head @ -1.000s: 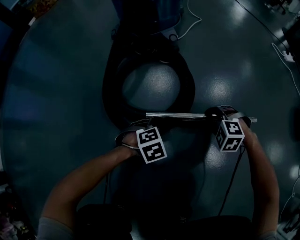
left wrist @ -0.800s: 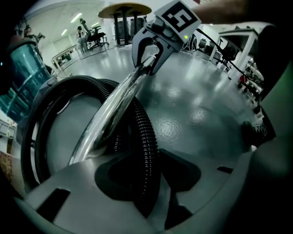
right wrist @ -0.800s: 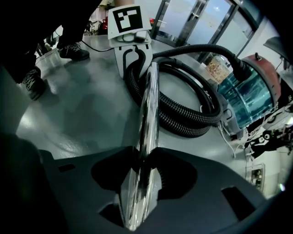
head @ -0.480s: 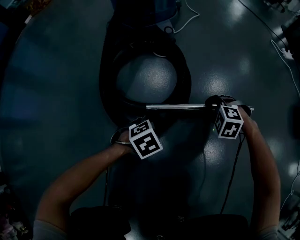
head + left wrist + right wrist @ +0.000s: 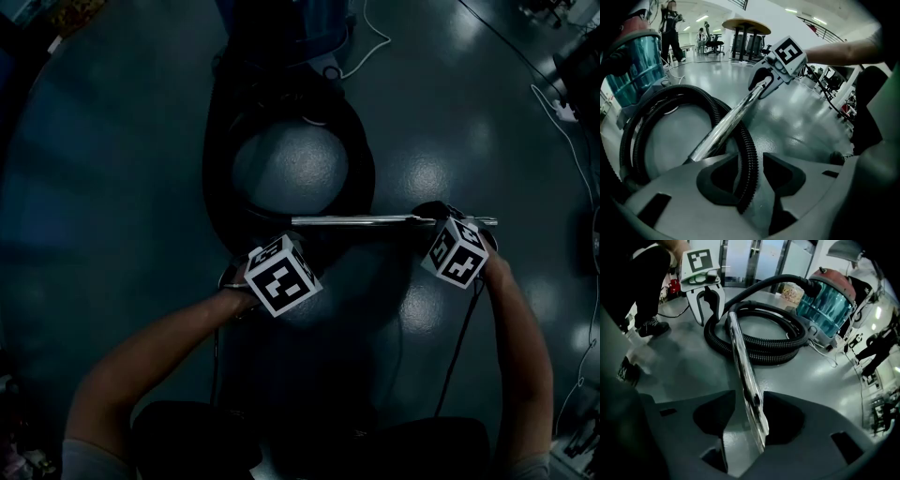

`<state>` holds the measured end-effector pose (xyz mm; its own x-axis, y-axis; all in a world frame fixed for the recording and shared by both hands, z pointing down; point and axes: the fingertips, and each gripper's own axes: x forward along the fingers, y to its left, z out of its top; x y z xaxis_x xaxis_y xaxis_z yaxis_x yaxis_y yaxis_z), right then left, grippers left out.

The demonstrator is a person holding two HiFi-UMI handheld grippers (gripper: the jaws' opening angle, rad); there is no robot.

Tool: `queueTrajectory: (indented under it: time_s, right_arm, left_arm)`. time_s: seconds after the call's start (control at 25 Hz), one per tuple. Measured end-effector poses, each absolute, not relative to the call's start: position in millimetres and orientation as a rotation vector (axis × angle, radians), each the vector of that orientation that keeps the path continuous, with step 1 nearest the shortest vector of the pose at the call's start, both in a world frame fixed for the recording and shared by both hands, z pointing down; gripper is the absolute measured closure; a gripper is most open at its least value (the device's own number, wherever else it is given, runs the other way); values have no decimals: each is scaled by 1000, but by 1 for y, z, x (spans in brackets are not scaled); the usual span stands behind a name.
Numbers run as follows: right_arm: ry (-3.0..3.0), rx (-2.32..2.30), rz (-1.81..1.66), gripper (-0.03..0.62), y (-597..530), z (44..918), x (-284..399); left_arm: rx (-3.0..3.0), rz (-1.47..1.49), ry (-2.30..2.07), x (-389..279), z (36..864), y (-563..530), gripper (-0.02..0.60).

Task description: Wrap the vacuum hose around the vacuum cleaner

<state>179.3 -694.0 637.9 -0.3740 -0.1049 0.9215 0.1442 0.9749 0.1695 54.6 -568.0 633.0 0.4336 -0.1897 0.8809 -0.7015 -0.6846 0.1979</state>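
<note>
The grey floor (image 5: pixel 122 187) takes up nearly all of the head view. The vacuum cleaner (image 5: pixel 300 28) stands on it at the top centre, and in the right gripper view its blue see-through drum (image 5: pixel 827 301) sits at the upper right.

Just below the cleaner in the head view, the black vacuum hose (image 5: pixel 211 169) lies in a round loop on the floor, with what looks like two turns stacked together. One end rises to the cleaner's top, as the right gripper view shows. The loop lies in front of the body, not around it, so I'd say the gathering is done but the wrapping itself has hardly begun. The coil has yet to go round the cleaner, and the stiff end has yet to be settled.

That stiff end is the chrome wand (image 5: pixel 356 220), which lies level across the middle of the head view, along the loop's lower edge.

The left gripper (image 5: pixel 267 242) is at the lower left of the loop. Its own view shows the ribbed hose running between its jaws, which look clamped on it just below where the hose meets the wand. The right gripper (image 5: pixel 441 216) is at the wand's right end, and its jaws are closed on the tube near the tip.
</note>
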Motion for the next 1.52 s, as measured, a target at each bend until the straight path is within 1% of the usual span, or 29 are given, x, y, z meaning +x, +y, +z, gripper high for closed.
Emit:
queueTrajectory:
  time_s: [0.24, 0.28, 0.4, 0.44, 0.52, 0.72, 0.88, 1.12, 1.28, 1.52]
  right_arm:
    - [-2053, 98, -138, 425, -684, 605, 167]
    - [-2080, 99, -101, 425, -678, 600, 164]
    - [-2168, 106, 4, 427, -660, 586, 152]
    - [-2190, 123, 12, 430, -657, 582, 148]
    - [-2225, 169, 11, 591, -654, 578, 143]
    - [-2272, 202, 124, 591, -634, 571, 136]
    - [-2280, 222, 140, 591, -618, 545, 135]
    - [-2307, 304, 121, 591, -601, 470, 135]
    - [-2327, 378, 181, 591, -583, 418, 139]
    - [-2356, 453, 247, 591, -550, 325, 138]
  left_arm:
    - [2163, 1171, -798, 42, 605, -583, 408]
    - [2164, 1170, -815, 39, 602, -585, 418]
    - [2160, 1196, -887, 26, 596, -593, 543]
    - [2158, 1203, -906, 23, 595, -594, 575]
    - [2158, 1200, -926, 19, 593, -595, 575]
    - [2183, 1136, -971, 17, 577, -598, 575]
    - [2165, 1115, -985, 11, 555, -591, 575]
    - [2168, 1190, -1011, 8, 498, -571, 575]
    - [2182, 1200, -1024, 17, 451, -554, 575]
    - [2241, 1188, -1022, 34, 354, -525, 575]
